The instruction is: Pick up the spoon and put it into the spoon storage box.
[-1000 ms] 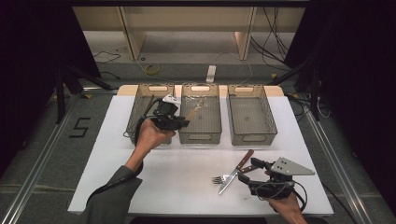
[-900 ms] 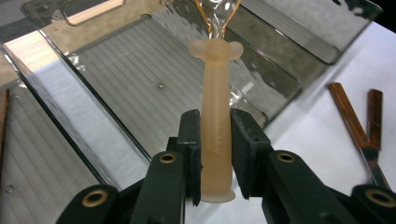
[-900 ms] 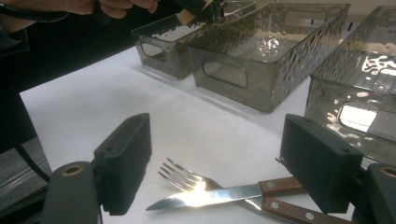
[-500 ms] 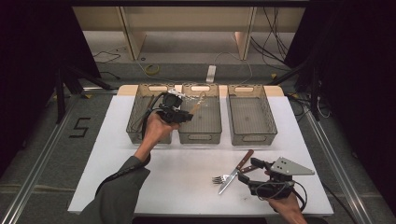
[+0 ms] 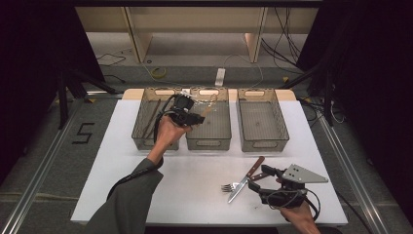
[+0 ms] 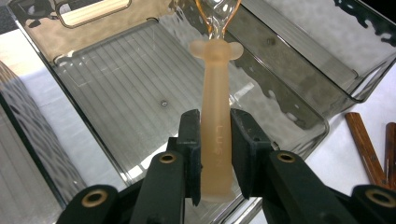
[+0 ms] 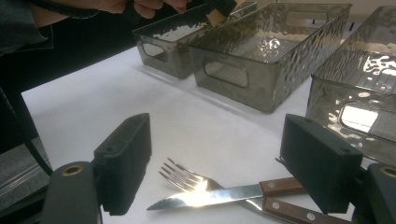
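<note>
My left gripper (image 5: 197, 117) is held above the middle clear bin (image 5: 209, 144). It is shut on the handle of a translucent peach plastic spoon (image 6: 215, 140), whose bowl end points out over the bin floor (image 6: 116, 84). The spoon (image 5: 210, 105) also shows in the high view. Near the table's front right, my right gripper (image 7: 219, 172) rests low with its jaws wide open. A fork (image 7: 187, 179) and a wooden-handled knife (image 7: 219, 196) lie crossed on the white table between and just ahead of the jaws, untouched.
Three clear bins stand in a row at the back of the table: the left bin (image 5: 156, 141) holds dark brown sticks, and the right bin (image 5: 263, 141) looks bare. Two brown wooden handles (image 6: 364, 149) lie past the bin's corner.
My left hand has drifted a little to the right with the spoon, further over the middle bin. The right gripper, fork and knife have stayed put.
</note>
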`<state>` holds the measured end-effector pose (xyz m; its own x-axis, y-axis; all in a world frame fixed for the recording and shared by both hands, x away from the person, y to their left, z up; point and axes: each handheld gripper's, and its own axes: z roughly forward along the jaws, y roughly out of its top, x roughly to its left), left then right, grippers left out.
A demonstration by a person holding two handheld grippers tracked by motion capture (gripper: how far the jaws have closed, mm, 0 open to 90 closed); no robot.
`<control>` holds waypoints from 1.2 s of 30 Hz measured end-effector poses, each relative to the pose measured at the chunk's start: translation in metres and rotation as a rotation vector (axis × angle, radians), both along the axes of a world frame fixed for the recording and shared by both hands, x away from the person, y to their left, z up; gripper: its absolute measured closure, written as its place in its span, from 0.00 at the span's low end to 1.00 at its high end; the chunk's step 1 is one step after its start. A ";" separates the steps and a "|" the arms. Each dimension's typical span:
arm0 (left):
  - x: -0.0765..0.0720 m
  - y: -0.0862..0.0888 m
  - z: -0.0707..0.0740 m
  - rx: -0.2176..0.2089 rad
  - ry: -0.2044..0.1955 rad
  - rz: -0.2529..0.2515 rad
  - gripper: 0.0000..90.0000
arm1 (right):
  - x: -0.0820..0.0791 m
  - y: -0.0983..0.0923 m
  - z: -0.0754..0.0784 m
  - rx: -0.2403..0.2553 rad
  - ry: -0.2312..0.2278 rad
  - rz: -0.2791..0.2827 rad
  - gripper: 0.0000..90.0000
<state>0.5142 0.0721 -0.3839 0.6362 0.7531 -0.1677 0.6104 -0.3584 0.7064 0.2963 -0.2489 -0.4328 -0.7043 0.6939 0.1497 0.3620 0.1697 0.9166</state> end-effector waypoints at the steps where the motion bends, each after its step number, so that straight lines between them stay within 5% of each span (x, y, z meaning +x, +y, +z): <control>1: 0.001 0.000 0.000 0.007 0.001 -0.004 0.82 | 0.000 0.000 0.000 -0.001 0.001 0.000 0.28; 23: 0.008 -0.005 -0.018 0.015 0.039 0.039 0.80 | -0.001 0.000 0.000 -0.002 0.002 0.004 0.28; 30: 0.006 -0.007 -0.012 -0.018 0.066 0.043 0.48 | 0.000 0.000 0.000 0.002 0.002 0.002 0.28; 36: -0.006 -0.006 0.001 -0.041 0.056 0.011 0.34 | 0.000 0.000 0.000 0.000 0.000 -0.001 0.28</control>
<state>0.5080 0.0664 -0.3832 0.6164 0.7519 -0.2338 0.6533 -0.3225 0.6850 0.2961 -0.2489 -0.4328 -0.7036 0.6947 0.1497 0.3619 0.1691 0.9168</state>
